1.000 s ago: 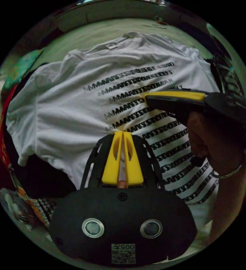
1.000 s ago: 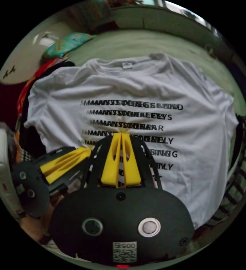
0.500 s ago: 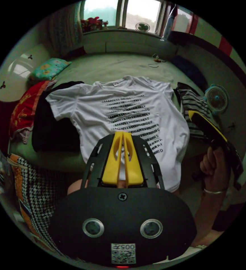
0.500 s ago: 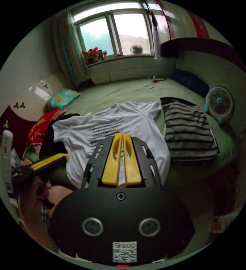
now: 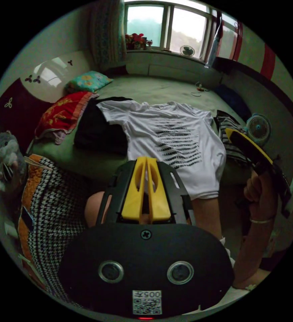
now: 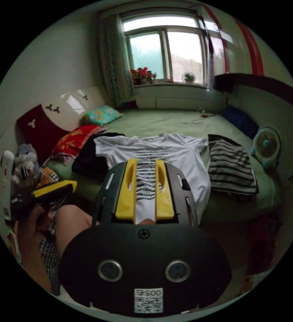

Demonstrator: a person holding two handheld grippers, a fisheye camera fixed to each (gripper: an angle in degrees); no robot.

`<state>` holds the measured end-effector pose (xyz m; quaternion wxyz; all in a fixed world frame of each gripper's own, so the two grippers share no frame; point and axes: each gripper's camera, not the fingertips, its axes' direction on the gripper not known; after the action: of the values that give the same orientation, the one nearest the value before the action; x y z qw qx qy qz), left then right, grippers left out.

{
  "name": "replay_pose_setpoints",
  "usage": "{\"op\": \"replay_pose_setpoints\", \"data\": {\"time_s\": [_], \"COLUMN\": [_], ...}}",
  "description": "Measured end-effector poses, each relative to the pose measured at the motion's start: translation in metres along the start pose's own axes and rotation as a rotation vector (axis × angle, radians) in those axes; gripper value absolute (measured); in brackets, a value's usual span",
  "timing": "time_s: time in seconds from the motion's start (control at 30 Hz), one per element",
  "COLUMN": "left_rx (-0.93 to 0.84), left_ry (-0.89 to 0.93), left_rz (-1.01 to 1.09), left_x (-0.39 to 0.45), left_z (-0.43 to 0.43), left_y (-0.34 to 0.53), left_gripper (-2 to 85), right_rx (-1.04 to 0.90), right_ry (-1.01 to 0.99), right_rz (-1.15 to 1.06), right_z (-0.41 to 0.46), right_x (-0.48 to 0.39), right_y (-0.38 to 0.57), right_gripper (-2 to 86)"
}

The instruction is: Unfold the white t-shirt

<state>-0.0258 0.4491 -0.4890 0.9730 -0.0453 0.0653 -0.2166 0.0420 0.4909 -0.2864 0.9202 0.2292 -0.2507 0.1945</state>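
Note:
The white t-shirt (image 5: 173, 141) with black lines of print lies spread flat, front up, on the green bed (image 5: 160, 90), its hem hanging over the near edge. My left gripper (image 5: 145, 160) is held back from the bed, shut with nothing between its jaws. In the right gripper view the same t-shirt (image 6: 176, 152) shows beyond my right gripper (image 6: 145, 161), which stands open and empty, well short of the cloth. The right gripper (image 5: 250, 151) also appears in a hand at the right of the left gripper view. The left gripper (image 6: 54, 188) shows at the left of the right gripper view.
A striped garment (image 6: 232, 164) lies right of the shirt, a black garment (image 5: 96, 130) and red cloth (image 5: 61, 114) left of it. A teal pillow (image 6: 101, 115), a small fan (image 6: 267, 144) and a plush toy (image 5: 5, 157) sit around. The person's knee (image 5: 96, 208) is near.
Both grippers have drawn back from the shirt and the bed, so the whole room now shows. The right gripper's jaws have opened; the left stays shut. The shirt lies still.

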Motion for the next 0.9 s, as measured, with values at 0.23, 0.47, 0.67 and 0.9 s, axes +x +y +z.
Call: {"op": "replay_pose_setpoints", "data": {"time_s": [0.23,0.47,0.67,0.9], "left_rx": [0.01,0.013,-0.001,0.019], "left_ry": [0.0,0.119,0.156,0.171], "left_rz": [-0.109,-0.142,-0.124,-0.158], "left_x": [-0.098,-0.193,-0.26,-0.306], "left_z": [0.005,0.064,0.112,0.147], "left_y": [-0.002,-0.034,-0.074,-0.081], "left_gripper": [-0.3,6.4,11.3,10.9], "right_rx": [0.0,-0.176,-0.151,-0.224], "right_ry": [0.044,0.032,-0.245,-0.362], "right_rz": [-0.062,-0.096,-0.238,-0.49], "right_z": [0.008,0.134,0.233,0.379], "right_x": [-0.043,-0.107,-0.21,-0.359], "right_y": [-0.018,-0.043,-0.134,-0.21], "right_gripper": [8.5,10.6,11.1,12.4]}}
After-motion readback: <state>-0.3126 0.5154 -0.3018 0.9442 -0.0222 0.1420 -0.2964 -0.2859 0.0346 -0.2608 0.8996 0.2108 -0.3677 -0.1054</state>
